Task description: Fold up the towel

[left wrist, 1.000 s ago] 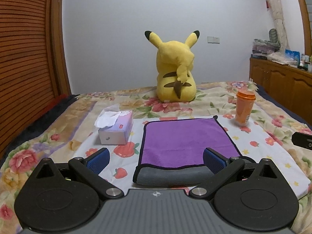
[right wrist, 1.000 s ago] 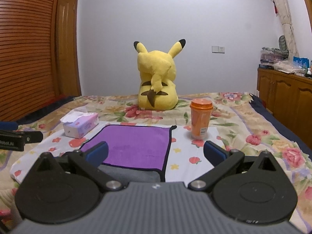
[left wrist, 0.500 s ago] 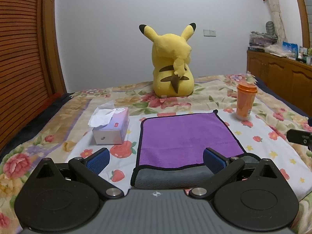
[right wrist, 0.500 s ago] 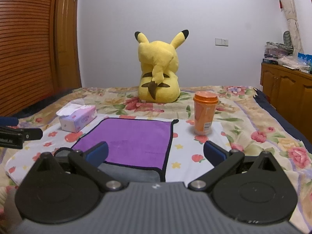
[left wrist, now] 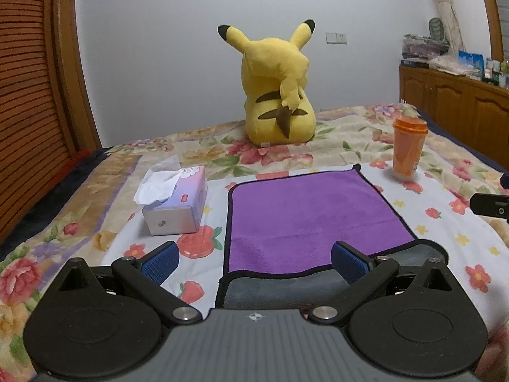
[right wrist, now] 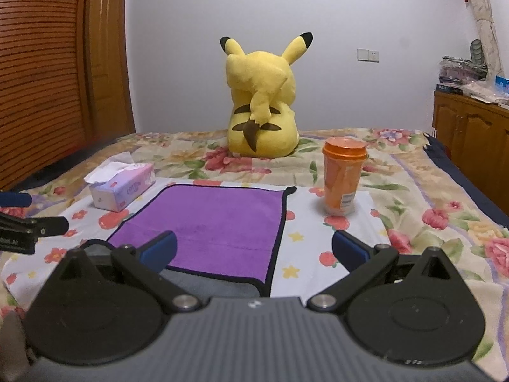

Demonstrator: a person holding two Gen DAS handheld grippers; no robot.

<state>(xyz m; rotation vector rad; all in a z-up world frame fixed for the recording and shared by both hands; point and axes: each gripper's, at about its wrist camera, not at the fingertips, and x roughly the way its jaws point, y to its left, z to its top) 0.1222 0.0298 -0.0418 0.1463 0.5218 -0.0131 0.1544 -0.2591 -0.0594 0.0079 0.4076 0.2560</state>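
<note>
A purple towel (left wrist: pixel 305 216) with a black hem and grey underside lies folded on the bed, its grey fold at the near edge. It also shows in the right wrist view (right wrist: pixel 216 226). My left gripper (left wrist: pixel 254 262) is open and empty, just above the towel's near left corner. My right gripper (right wrist: pixel 254 248) is open and empty, over the towel's near right corner. Each gripper's tip shows at the edge of the other's view.
A tissue box (left wrist: pixel 173 205) stands left of the towel. An orange cup (right wrist: pixel 343 180) stands at the towel's far right. A yellow plush toy (left wrist: pixel 276 89) sits behind. A wooden cabinet (left wrist: pixel 458 108) lines the right wall, a slatted wooden door (right wrist: pixel 38 73) the left.
Both grippers have drifted slightly and tilted, so the scene sits a little differently in view. The towel has not moved, and both stay open.
</note>
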